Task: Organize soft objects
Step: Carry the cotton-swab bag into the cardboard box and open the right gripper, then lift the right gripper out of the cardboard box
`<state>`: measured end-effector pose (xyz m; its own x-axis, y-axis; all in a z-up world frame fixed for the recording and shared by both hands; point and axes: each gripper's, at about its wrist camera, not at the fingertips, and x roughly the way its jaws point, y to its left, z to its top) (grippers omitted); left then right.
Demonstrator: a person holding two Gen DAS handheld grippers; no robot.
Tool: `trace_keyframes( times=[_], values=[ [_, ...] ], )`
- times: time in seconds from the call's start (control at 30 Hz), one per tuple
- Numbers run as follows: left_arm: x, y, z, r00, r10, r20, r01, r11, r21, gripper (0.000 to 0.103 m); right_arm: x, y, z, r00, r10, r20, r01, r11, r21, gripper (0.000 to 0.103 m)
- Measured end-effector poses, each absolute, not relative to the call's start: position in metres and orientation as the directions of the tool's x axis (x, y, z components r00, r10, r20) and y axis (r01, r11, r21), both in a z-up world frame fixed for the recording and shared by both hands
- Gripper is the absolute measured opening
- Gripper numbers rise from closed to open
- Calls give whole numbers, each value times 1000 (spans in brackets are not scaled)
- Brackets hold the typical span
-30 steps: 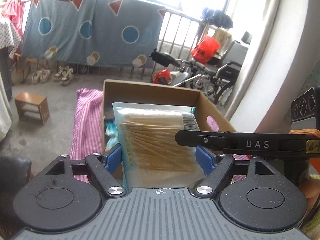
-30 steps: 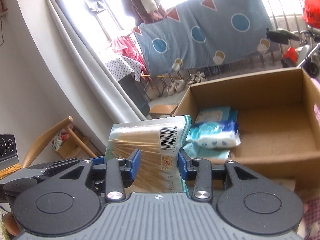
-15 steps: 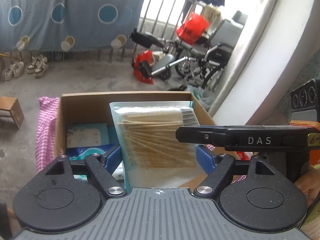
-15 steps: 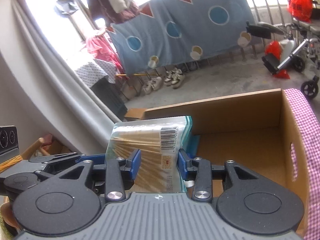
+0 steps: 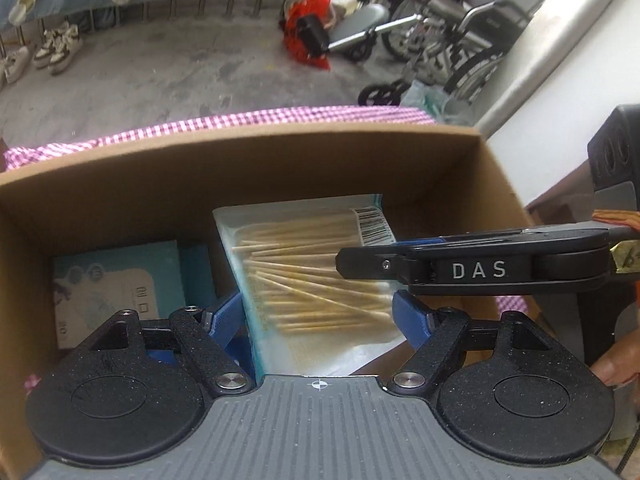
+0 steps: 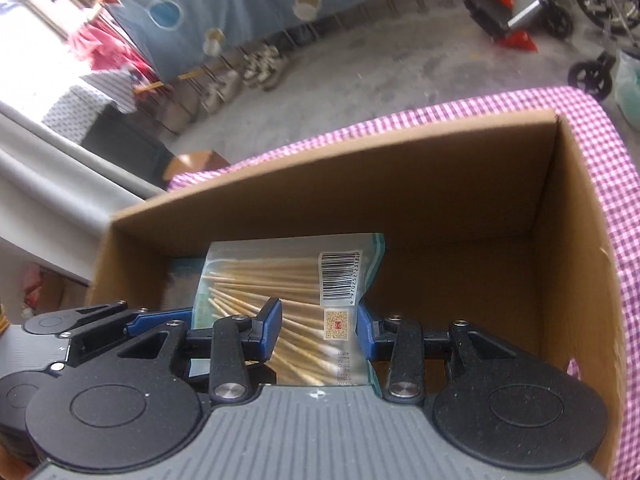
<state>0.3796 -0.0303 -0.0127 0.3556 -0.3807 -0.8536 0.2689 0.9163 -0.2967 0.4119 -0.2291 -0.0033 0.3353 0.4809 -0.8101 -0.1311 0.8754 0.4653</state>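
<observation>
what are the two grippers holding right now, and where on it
Both hold one clear plastic bag of wooden cotton swabs: the left gripper across its width, the right gripper on its barcode side.

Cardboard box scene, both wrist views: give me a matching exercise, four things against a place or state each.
Things:
1. swab bag
2. teal packet
3. checked cloth
4. shoes

States:
A. on the bare floor
B. under the box
C. flat on the box bottom
D. held by both grippers over the box

Pairs: 1-D, 2-C, 3-B, 4-A
</observation>
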Motion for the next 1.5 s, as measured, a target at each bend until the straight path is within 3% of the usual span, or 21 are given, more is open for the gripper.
trace_keyframes(
  times=[0.23, 0.47, 0.87, 1.2, 1.5],
  values=[
    [394, -36, -34, 315, -322, -893, 237, 937, -255, 79, 430, -213, -27, 294, 430, -854, -122, 903, 412, 42],
    [396, -32, -28, 343, -326, -881, 224, 939, -260, 98, 437, -207, -30, 310, 419, -853, -117, 907, 404, 42],
    [358, 2, 36, 490, -381, -784, 214, 925, -316, 99, 423, -240, -8, 379, 405, -832, -54, 907, 417, 43],
    [259, 74, 100, 658, -434, -615, 191, 887, -421, 102, 392, -192, 23, 322, 437, -840, -316, 886, 340, 43],
    [176, 135, 73, 741, -351, -573, 37, 873, -486, 102, 385, -122, -20, 316, 267, -910, -473, 876, 92, 42]
  ],
)
